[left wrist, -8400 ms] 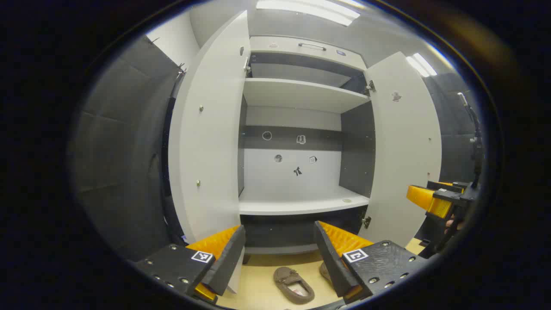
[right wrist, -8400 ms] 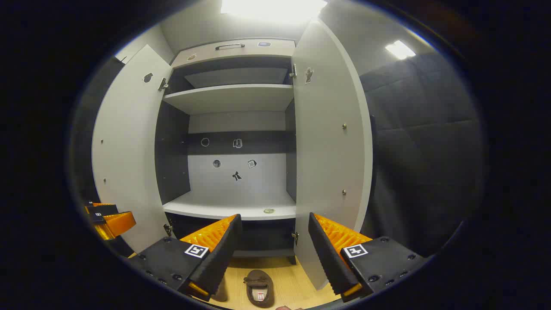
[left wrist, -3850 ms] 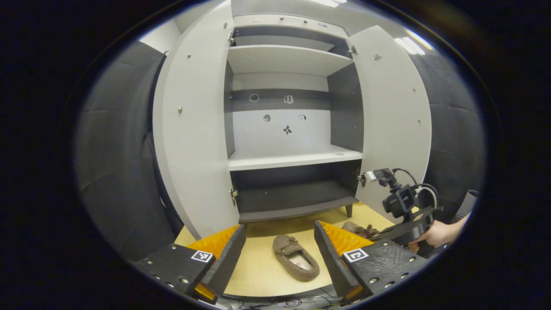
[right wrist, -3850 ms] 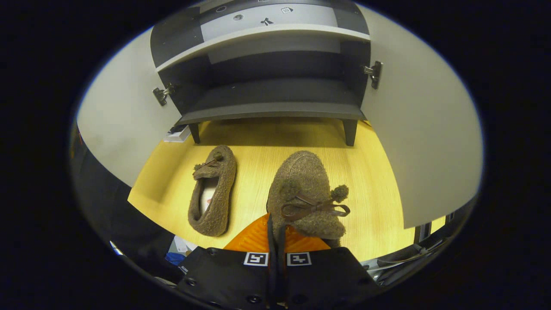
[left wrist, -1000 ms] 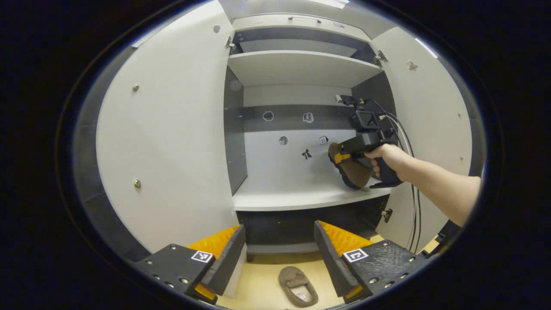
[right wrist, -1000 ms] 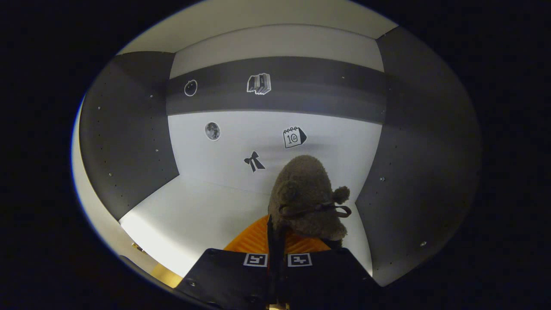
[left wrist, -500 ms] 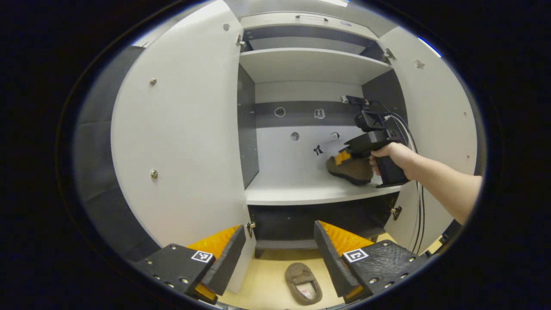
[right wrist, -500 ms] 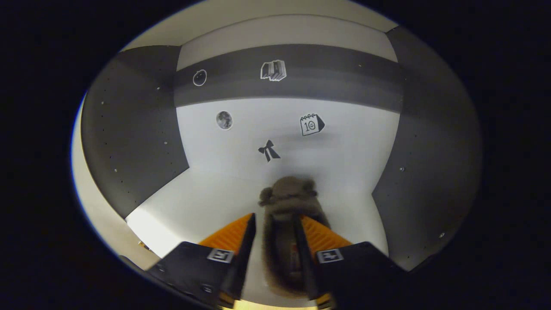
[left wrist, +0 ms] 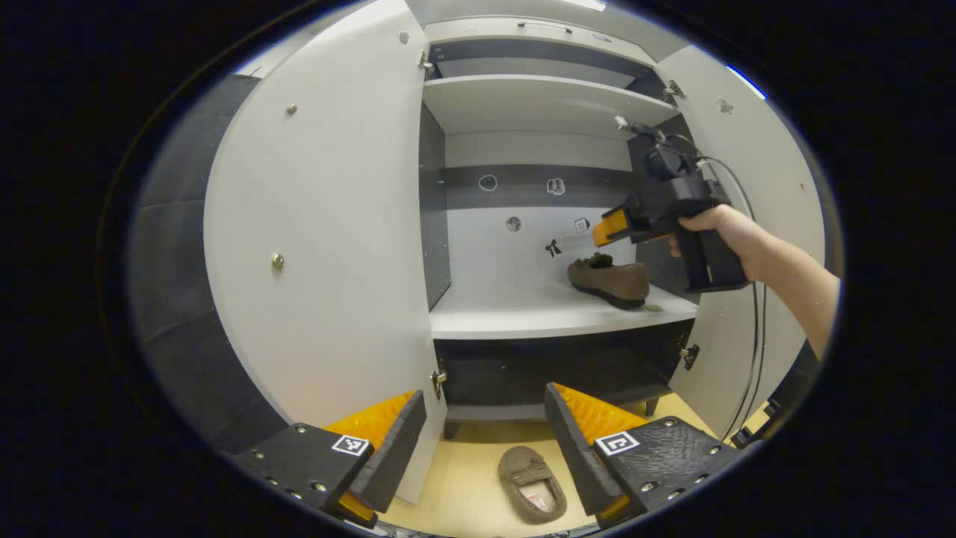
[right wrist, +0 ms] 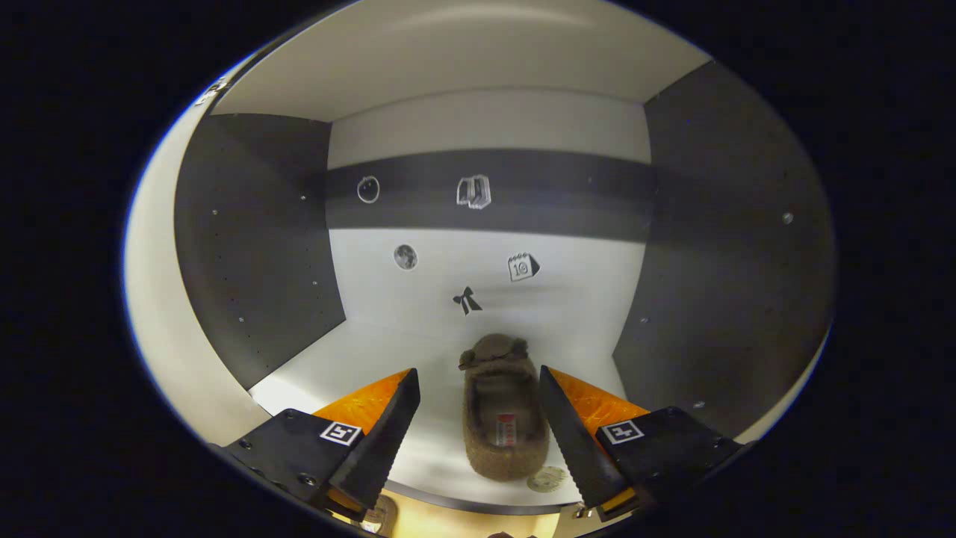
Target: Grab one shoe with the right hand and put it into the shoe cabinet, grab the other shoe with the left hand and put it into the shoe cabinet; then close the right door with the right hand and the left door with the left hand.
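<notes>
One brown fuzzy shoe (left wrist: 610, 277) (right wrist: 503, 412) lies on the cabinet's white middle shelf (left wrist: 523, 317) (right wrist: 358, 359), toe toward the back wall. My right gripper (right wrist: 476, 407) is open, hanging just above and behind the shoe's heel without touching it; in the left gripper view the right gripper (left wrist: 614, 228) is held by a hand (left wrist: 728, 232) above that shoe. The other brown shoe (left wrist: 532, 483) lies on the yellow floor in front of the cabinet. My left gripper (left wrist: 485, 430) is open and empty, above that floor shoe.
Both white cabinet doors stand wide open: the left door (left wrist: 321, 224) and the right door (left wrist: 754, 172). A higher shelf (left wrist: 538, 101) and a dark bottom compartment (left wrist: 553, 370) belong to the cabinet. Cables (left wrist: 754, 314) hang from the right gripper. A small round sticker (right wrist: 547, 478) sits by the shelf's front edge.
My right gripper has opened wider and risen clear of the shoe, which now rests alone on the middle shelf. The left gripper shifted slightly and stayed open.
</notes>
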Motion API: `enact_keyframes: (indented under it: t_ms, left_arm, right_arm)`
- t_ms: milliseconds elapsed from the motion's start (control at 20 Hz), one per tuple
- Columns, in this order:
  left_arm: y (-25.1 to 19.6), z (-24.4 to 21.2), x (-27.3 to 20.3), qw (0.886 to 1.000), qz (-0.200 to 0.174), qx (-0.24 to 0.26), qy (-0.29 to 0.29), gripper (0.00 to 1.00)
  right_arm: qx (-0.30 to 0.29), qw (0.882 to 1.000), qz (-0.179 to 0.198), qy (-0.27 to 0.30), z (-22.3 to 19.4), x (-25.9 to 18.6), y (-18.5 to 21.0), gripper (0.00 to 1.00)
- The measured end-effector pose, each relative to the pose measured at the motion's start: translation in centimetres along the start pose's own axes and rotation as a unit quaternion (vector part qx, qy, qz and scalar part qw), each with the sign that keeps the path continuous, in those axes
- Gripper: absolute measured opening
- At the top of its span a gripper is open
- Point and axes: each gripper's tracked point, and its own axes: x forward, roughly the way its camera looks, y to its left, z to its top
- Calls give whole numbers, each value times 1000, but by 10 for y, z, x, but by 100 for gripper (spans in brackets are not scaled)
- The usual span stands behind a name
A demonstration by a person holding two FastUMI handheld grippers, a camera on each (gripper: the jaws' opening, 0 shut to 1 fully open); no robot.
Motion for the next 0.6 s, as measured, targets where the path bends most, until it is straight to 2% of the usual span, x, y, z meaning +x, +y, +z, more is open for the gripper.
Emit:
enact_keyframes:
  t_ms: [50, 150, 200, 350, 400, 600]
  left_arm:
    - [2, -5, 0, 1000, 0, 0, 5, 93]
    - [3, -14, 2, 1000, -3, 2, 13, 93]
    - [2, -21, 3, 1000, -7, 5, 18, 98]
    - [-2, -41, 7, 999, -24, 15, 37, 98]
    - [-6, -50, 7, 998, -31, 17, 47, 93]
    - [-16, -95, 10, 994, -53, 33, 94, 93]
  right_arm:
    - [0, 1000, -5, -10, 3, -11, 0, 100]
    - [12, 1000, -5, -29, 6, -33, 4, 100]
    - [17, 999, -4, -39, 7, -44, 7, 100]
    - [20, 997, -9, -78, 6, -73, 8, 98]
    - [19, 996, -13, -86, 1, -82, 9, 96]
    - [36, 995, -21, -91, -32, -116, 15, 100]
